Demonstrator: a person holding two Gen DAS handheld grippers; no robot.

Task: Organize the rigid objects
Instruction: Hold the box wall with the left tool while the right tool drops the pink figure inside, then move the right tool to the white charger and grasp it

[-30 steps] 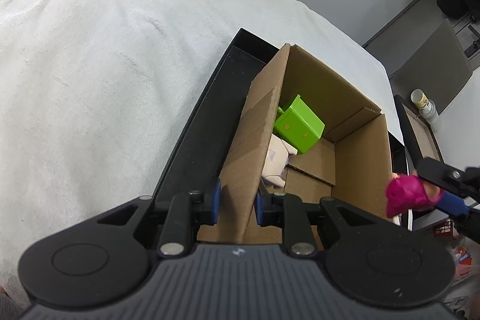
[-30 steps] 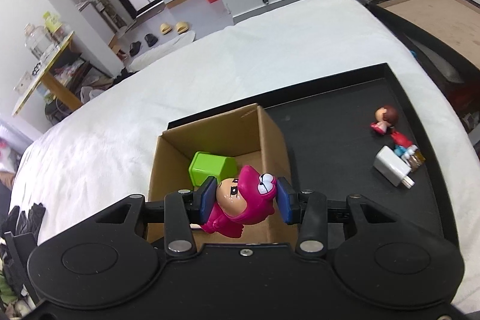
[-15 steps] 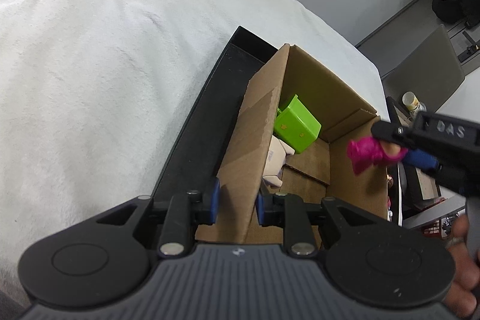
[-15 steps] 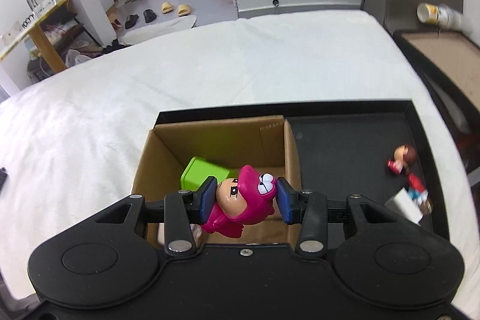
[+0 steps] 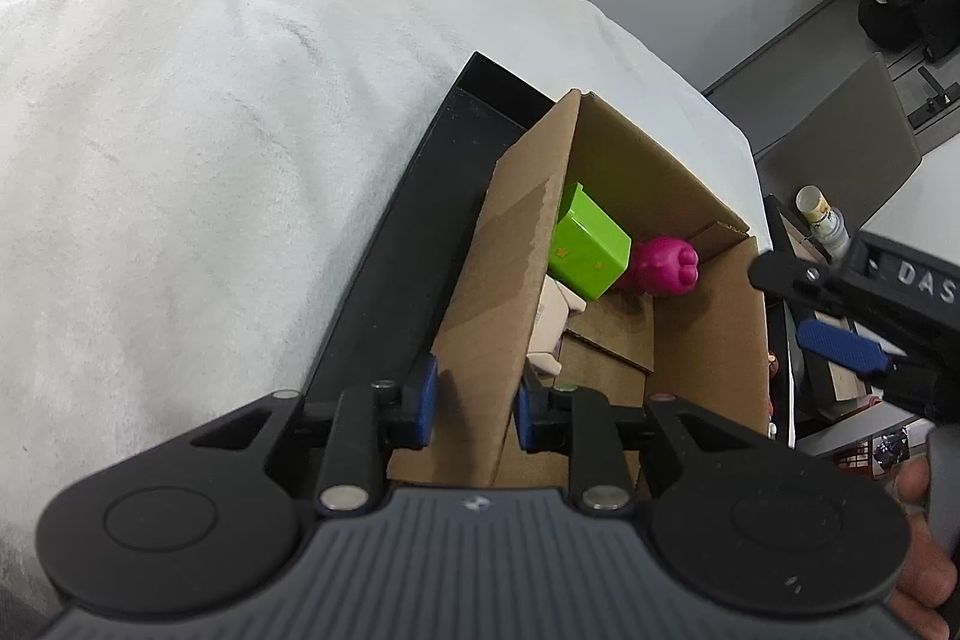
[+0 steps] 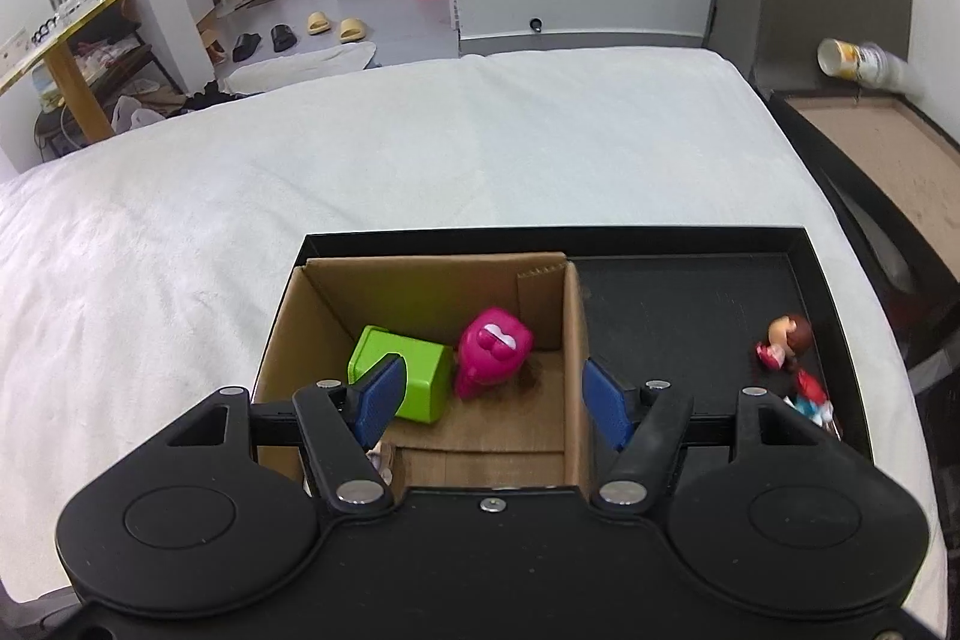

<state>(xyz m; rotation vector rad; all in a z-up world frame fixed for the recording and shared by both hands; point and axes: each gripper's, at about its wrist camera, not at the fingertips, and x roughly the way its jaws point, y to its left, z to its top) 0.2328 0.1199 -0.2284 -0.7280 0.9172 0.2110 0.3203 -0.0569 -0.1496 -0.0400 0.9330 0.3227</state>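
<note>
Left wrist view: left gripper [image 5: 474, 409] clamped on the near wall of the box [image 5: 606, 148], pads pressing the cardboard from both sides, steadying it on the black tray [image 5: 384, 256]. Inside the box, a green block [image 5: 591, 250] with the pink toy [image 5: 666, 268] just beside it, and a pale object [image 5: 549, 325] partly hidden behind the wall. Right gripper [image 5: 840, 334] off to the right above the box edge, one blue pad showing. Right wrist view: right gripper [image 6: 489, 397] spread wide and empty, hanging over the box [image 6: 438, 268]; pink toy [image 6: 492, 349] lying on the box floor against the green block [image 6: 402, 367]. Still out on the tray [image 6: 678, 244]: a small doll [image 6: 783, 340] and a red-and-blue bit [image 6: 810, 394] beside it. Judged best for the step in hand: lift straight up clear of the right wall before swinging toward the doll, keep the pads wide, hold the left clamp firm so the box cannot slide or tip, then descend squarely with the doll between the pads.
</note>
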